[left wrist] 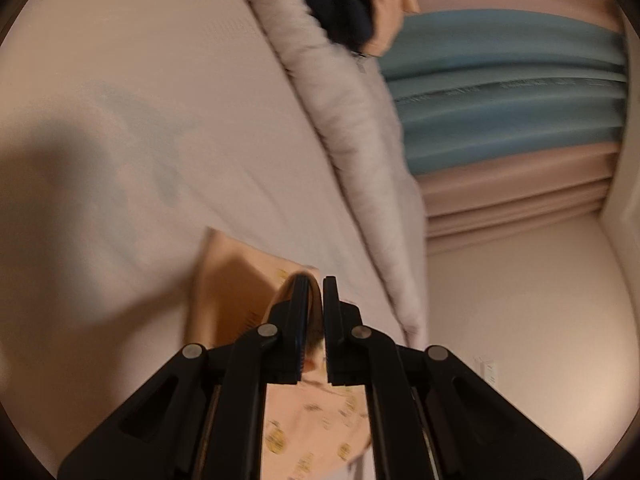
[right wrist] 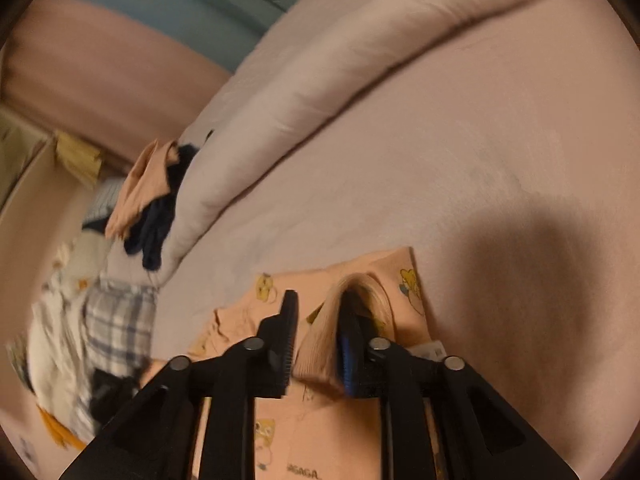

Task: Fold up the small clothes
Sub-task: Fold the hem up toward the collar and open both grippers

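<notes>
On the bed (right wrist: 500,140), the peach printed garment (right wrist: 344,420) lies flat. The left tool (left wrist: 316,292) is clamped on its edge; the right tool (right wrist: 320,304) stands apart, a ribbed fold seemingly draped over one finger.

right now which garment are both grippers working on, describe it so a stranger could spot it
On the pale pink bed sheet, below the rolled duvet, lies a peach top printed with small yellow cartoon figures. The clothes pile to its left is plaid, white and navy; only this one lies spread flat.
</notes>
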{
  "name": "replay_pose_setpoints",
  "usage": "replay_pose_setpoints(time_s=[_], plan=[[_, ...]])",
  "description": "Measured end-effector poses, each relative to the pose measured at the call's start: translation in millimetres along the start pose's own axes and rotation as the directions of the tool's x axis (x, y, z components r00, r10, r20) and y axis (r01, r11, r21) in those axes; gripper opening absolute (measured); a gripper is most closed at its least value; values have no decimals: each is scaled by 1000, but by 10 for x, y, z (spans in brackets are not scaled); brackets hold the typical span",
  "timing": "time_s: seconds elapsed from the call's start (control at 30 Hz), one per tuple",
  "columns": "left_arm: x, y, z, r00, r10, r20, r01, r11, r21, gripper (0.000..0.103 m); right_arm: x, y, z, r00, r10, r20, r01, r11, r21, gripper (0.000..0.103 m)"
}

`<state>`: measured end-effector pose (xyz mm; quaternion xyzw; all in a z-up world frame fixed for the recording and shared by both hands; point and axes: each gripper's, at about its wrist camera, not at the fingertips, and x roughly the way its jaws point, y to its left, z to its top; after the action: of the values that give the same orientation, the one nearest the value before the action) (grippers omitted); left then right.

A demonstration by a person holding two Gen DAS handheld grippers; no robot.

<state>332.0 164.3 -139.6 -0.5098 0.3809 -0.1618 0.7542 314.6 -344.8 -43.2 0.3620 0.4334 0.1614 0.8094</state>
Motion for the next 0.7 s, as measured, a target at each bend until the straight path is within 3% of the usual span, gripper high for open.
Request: replay_pose_setpoints(time_s=[0.03,0.1,0.23,0.33,0.4,0.43,0.5,0.6,0.7], plan=[[-16,33,22,1000,20,10,-20,1000,-10,4,-30,-14,5,1000,-9,2,9,1000,2,26],[-88,100,53,999,34,17,-34,999,-17,4,-114,-50,18,1000,-19,11,19,1000,7,44],[-306,62,-2,999,50,21,-51,998,42,4,-396,17,3,994,-76,84,81,995,-63,45],[-407,-145,-194,998,61,-31,-55,985,166,4,-589,228,-185,997,-30,68,46,968,-247,45],[-358,-296,-405,993,56,-107,-27,967,252,4,-624,389,-413,999,-40,31,49,922,-383,45],[-312,-348,-494,988,64,-137,-23,959,282,4,-612,446,-521,998,-55,18,57,899,-434,44],[-115,-440,-715,970,92,-225,-11,941,338,4,-522,536,-700,997,-65,-30,41,865,-501,28],[224,-476,-948,939,160,-303,-33,922,386,4,-280,626,-894,988,-118,-97,43,824,-565,20],[545,-457,-1078,915,244,-320,-89,898,431,4,-28,723,-1014,973,-199,-115,81,764,-640,18]])
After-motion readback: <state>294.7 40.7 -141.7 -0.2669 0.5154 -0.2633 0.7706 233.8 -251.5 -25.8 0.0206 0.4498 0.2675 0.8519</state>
